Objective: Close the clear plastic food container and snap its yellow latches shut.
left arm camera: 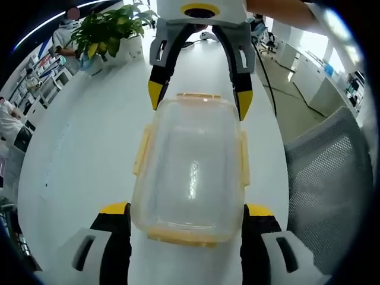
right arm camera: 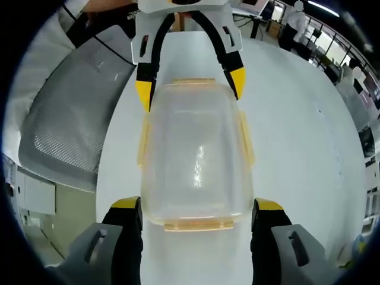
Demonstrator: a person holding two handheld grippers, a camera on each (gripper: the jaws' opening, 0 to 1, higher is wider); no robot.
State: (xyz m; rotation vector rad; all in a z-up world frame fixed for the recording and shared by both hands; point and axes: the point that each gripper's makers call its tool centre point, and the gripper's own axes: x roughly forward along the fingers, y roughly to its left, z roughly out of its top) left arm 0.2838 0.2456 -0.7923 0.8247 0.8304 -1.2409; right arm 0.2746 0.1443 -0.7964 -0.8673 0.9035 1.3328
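While the clear box (left arm camera: 190, 172) sits lid-on upon the white bench (left arm camera: 83, 154), the left gripper (left arm camera: 187, 217) and the right gripper (right arm camera: 196, 211) face each other from its two short ends. Each one's jaws stand wide open, straddling the box's corners without gripping. Yellow latches (left arm camera: 142, 148) line its edges; a potted plant (left arm camera: 110, 29) stands well beyond it.

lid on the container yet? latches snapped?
Lid is on the container, covering it fully in both views. Latches: cannot tell; the yellow tabs flare outward, likely unsnapped.
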